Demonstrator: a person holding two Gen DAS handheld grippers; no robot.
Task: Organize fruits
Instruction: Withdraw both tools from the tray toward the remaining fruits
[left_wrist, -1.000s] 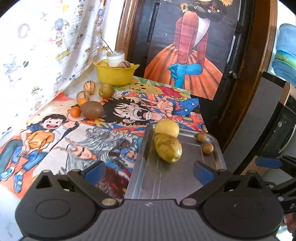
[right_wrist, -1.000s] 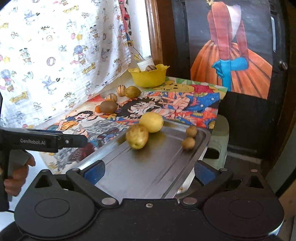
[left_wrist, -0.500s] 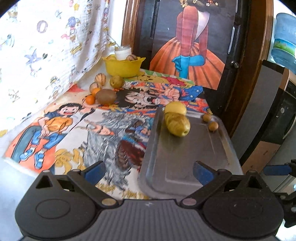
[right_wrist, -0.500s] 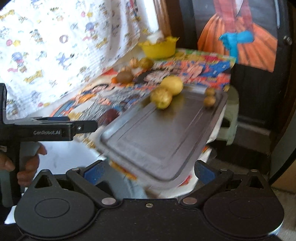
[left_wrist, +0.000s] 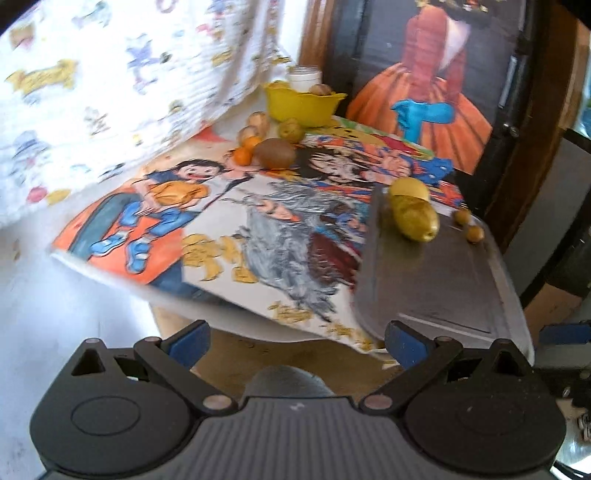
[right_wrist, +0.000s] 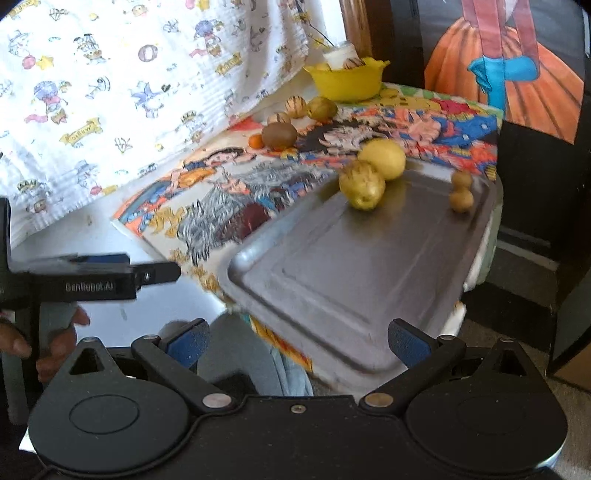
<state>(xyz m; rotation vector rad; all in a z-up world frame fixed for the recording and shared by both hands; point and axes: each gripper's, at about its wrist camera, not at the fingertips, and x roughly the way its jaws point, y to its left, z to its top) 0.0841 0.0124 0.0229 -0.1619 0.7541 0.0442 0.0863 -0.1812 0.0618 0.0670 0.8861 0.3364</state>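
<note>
A metal tray (right_wrist: 332, 295) lies at the table's near right corner; it also shows in the left wrist view (left_wrist: 443, 288). On its far end lie a speckled yellow fruit (right_wrist: 362, 184), a smooth yellow fruit (right_wrist: 384, 158) and two small brown fruits (right_wrist: 461, 192). A yellow bowl (right_wrist: 347, 79) holding fruit stands at the back. A kiwi (right_wrist: 279, 134), a small orange (right_wrist: 255, 141) and several other fruits lie loose in front of it. My left gripper (left_wrist: 295, 341) and right gripper (right_wrist: 295, 341) are open, empty and back from the table's near edge.
A cartoon-print cloth (left_wrist: 258, 221) covers the table. A patterned white curtain (right_wrist: 110, 92) hangs on the left. A painted dark door (left_wrist: 443, 74) stands behind the table. The left gripper's body (right_wrist: 88, 284) and the holding hand show in the right wrist view.
Both grippers have pulled back and away from the tray, so the table's front edge and the floor now show. Both stay open. The fruits have not moved.
</note>
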